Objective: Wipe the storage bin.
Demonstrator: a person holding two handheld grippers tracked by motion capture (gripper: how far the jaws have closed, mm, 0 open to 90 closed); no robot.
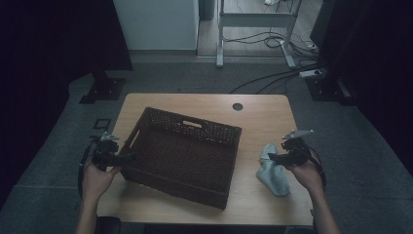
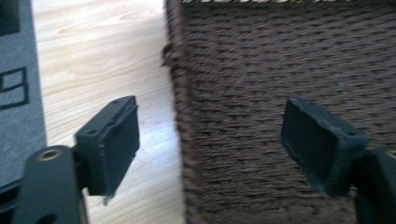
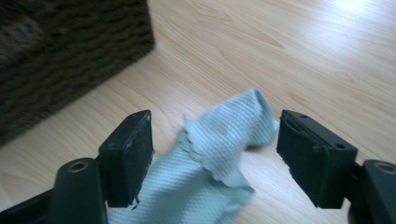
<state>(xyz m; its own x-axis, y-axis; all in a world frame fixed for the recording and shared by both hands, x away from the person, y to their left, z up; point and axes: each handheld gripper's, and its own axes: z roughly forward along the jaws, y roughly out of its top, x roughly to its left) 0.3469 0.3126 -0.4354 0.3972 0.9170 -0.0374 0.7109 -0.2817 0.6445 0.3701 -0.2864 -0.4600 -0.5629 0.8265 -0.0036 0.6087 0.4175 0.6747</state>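
My right gripper (image 3: 212,158) is hanging released, straddling the light-blue cloth (image 3: 219,140); my left gripper (image 2: 210,149) is straddling the wicker basket's (image 2: 280,93) rim, released.

Basket (image 2: 280,116) blurred, cut by edges

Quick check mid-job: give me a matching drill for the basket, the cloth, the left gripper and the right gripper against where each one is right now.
Things:
1. basket
2. cloth
3. left gripper
4. right gripper

Places:
A. jaws open astride the basket's rim
B. crumpled on the table, right of the basket
C. jaws open around the cloth, not pressing it
D. middle of the table, set askew

Pairs: 1-D, 2-B, 3-A, 4-C
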